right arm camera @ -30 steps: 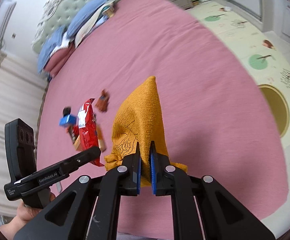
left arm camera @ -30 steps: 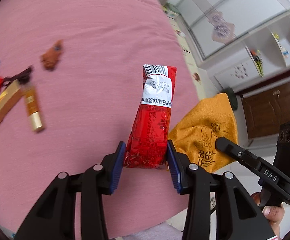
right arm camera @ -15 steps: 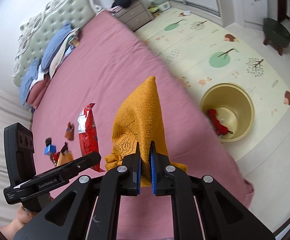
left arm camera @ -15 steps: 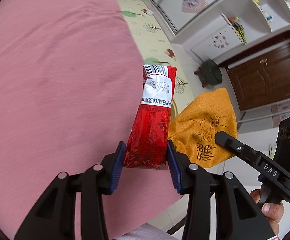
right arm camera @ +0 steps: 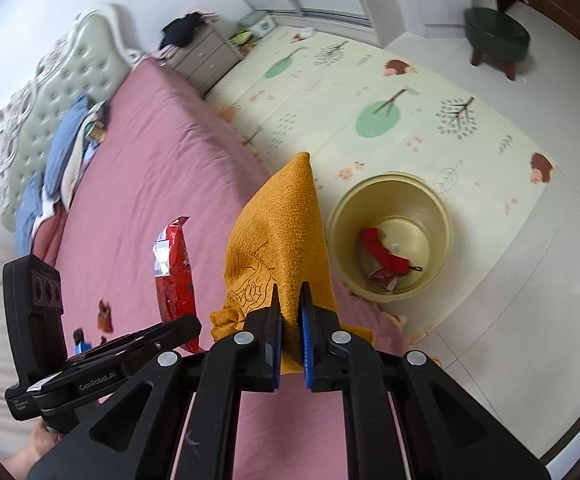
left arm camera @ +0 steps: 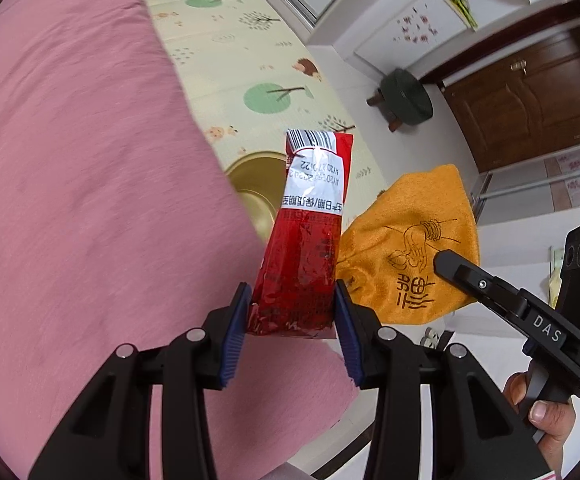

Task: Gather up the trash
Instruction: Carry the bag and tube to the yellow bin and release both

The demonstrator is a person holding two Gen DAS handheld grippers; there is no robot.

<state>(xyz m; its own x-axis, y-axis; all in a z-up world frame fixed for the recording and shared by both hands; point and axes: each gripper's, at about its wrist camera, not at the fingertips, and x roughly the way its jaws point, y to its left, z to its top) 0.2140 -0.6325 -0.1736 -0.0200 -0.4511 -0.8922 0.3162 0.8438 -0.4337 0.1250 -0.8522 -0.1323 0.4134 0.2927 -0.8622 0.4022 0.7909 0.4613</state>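
My left gripper (left arm camera: 292, 312) is shut on a red snack packet (left arm camera: 304, 248) with a white label, held upright above the bed's edge; the packet also shows in the right wrist view (right arm camera: 172, 264). My right gripper (right arm camera: 290, 312) is shut on an orange cloth pouch (right arm camera: 280, 240), seen beside the packet in the left wrist view (left arm camera: 414, 248). A yellow bin (right arm camera: 390, 236) stands on the floor mat beside the bed, with a red item and scraps inside; its rim shows behind the packet in the left wrist view (left arm camera: 250, 184).
The pink bed (right arm camera: 150, 184) holds small wrappers (right arm camera: 104, 314) at its left and pillows (right arm camera: 62, 148) at the headboard. A green stool (right arm camera: 496, 36) stands near a wooden door (left arm camera: 530, 96). A nightstand (right arm camera: 202, 56) sits by the bed.
Both grippers have swung from over the bed toward its edge, carrying the packet and pouch. The yellow bin has come into view and is now nearer and more central.
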